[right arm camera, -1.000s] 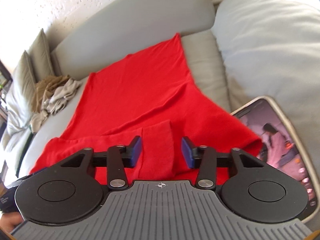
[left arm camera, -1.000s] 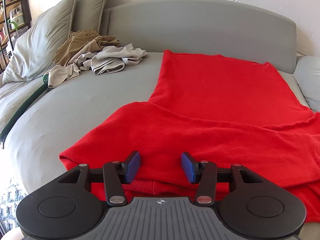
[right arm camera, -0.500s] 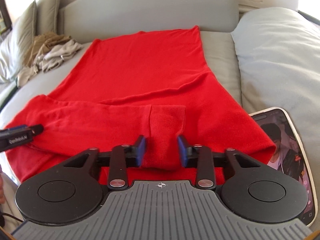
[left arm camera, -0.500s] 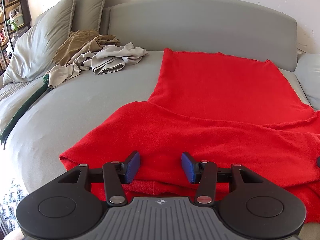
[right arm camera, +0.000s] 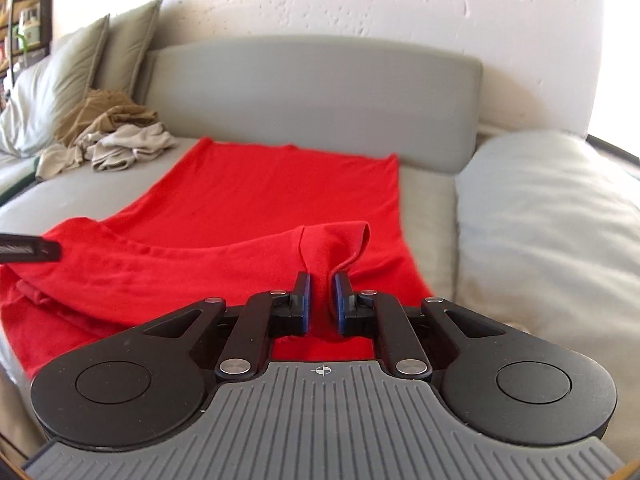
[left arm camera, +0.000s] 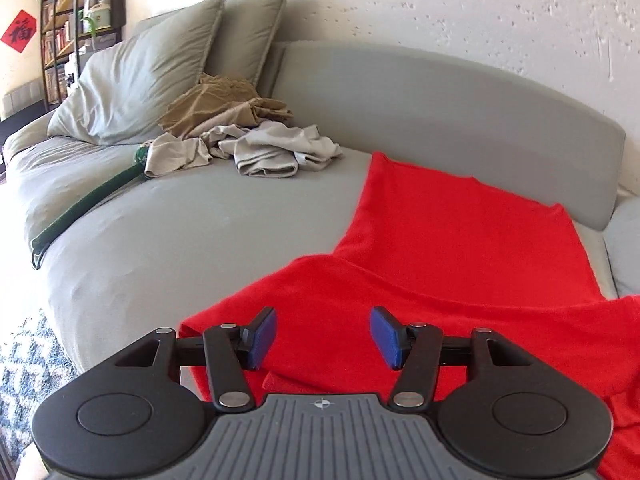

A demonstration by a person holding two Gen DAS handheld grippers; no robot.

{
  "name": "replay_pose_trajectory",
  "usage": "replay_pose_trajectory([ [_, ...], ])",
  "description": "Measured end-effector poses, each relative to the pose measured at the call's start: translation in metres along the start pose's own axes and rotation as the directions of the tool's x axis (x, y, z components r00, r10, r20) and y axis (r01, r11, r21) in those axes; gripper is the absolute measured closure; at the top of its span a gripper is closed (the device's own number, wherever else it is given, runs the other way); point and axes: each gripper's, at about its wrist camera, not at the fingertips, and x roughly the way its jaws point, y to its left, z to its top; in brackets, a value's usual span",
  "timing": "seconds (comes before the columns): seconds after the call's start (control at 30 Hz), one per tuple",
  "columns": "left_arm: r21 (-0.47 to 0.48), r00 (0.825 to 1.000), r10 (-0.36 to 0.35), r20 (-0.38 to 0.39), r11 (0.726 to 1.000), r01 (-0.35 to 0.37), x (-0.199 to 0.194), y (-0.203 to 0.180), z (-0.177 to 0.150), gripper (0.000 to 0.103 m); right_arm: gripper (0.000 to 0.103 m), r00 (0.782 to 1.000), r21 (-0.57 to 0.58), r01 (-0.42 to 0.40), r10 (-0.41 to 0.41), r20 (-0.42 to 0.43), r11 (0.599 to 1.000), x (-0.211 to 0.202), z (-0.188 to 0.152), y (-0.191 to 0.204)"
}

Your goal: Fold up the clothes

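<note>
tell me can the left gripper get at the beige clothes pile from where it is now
Probably not without moving. The left gripper is open over the near edge of the red garment, and the beige clothes pile lies far across bare sofa. Nothing blocks the way.

Two low fisheye views across one grey sofa (left arm camera: 208, 232)

Each looks forward over its own gripper, close above the red garment (left arm camera: 460, 240) (right arm camera: 248, 200) filling the lower frame. Both share the sofa's backrest, the pale clothes pile (left arm camera: 256, 148) (right arm camera: 116, 140) at upper left, and the textured wall.

garment (right arm camera: 256, 200) on sofa (right arm camera: 312, 92) | clothes pile (right arm camera: 120, 140) left | cushion (right arm camera: 552, 216) right
</note>
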Motion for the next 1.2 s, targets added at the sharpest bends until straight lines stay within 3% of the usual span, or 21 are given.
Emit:
replay_pose_trajectory([
  [0.2,-0.121,0.993,0.089,0.072,0.989,-0.080,-0.014,0.025,0.020,0.047,0.090,0.996,0.019,0.084,-0.084,0.001,0.996,0.004,0.008,-0.018],
  [0.37,-0.093,0.996,0.088,0.016,0.992,-0.086,0.000,0.026,0.024,0.048,0.090,0.991,0.035,0.095,-0.091,-0.099,0.995,0.022,0.004,-0.028],
  [0.47,-0.077,0.997,0.082,0.001,0.994,-0.082,0.001,0.023,0.023,0.048,0.066,0.982,0.004,0.096,-0.094,-0.164,0.995,0.029,0.000,-0.020],
  [0.5,-0.076,0.997,0.082,0.002,0.994,-0.082,0.000,0.022,0.023,0.048,0.043,0.981,-0.011,0.112,-0.112,-0.161,0.994,0.027,-0.001,-0.015],
  [0.53,-0.075,0.997,0.082,0.003,0.994,-0.081,-0.002,0.022,0.022,0.048,0.030,0.981,-0.030,0.130,-0.133,-0.144,0.991,0.022,-0.001,-0.010],
  [0.63,-0.086,0.997,0.079,-0.002,0.993,-0.079,-0.005,0.022,0.022,0.048,0.023,0.987,-0.151,0.144,-0.153,-0.054,0.978,0.001,-0.003,0.018],
  [0.7,-0.089,0.997,0.081,-0.007,0.993,-0.081,-0.008,0.024,0.023,0.046,0.017,0.996,-0.231,0.084,-0.089,-0.009,0.969,-0.013,-0.007,0.039],
  [0.77,-0.084,0.996,0.082,-0.023,0.993,-0.083,-0.009,0.029,0.024,0.041,0.016,1.000,-0.246,-0.016,0.008,-0.030,0.969,-0.017,-0.011,0.053],
  [0.93,-0.119,0.995,0.093,-0.046,0.988,-0.098,-0.015,0.053,0.022,0.037,0.016,0.971,-0.185,-0.223,0.201,-0.128,0.957,-0.016,-0.019,0.070],
  [1.2,-0.188,0.993,0.094,-0.075,0.976,-0.106,-0.025,0.092,0.017,0.031,0.016,0.947,-0.012,-0.283,0.277,-0.163,0.959,-0.002,-0.017,0.059],
])
